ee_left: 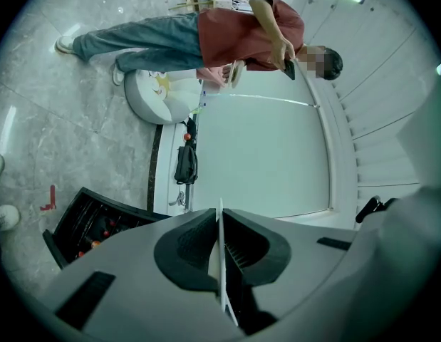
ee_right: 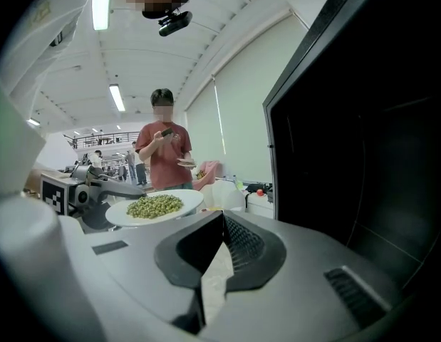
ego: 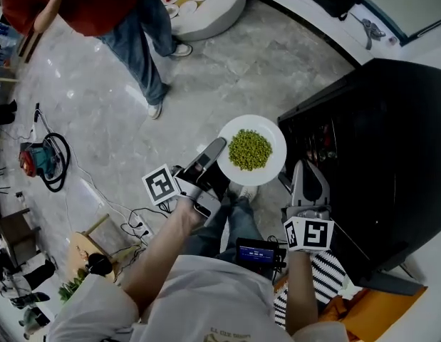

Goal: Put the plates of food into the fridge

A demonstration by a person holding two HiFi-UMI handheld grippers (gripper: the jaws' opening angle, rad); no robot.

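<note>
Though edge-on in left claw (ee_left: 221, 226), plate (ego: 273, 137) overhead shows peas (ego: 249, 149).

The head view is taken from above the person's head, facing steeply down onto the floor (ego: 206, 70), with the left gripper (ego: 217, 148) and right gripper (ego: 306, 168) close below. The left gripper view is rolled sideways and directed along its jaws toward a distant person in a red shirt (ee_left: 241, 30). The right gripper view is held roughly level, close beside the fridge (ee_right: 362, 120). The plate (ee_right: 154, 206) is shared by the head and right gripper views. The fridge and that person are shared by all three.
</note>
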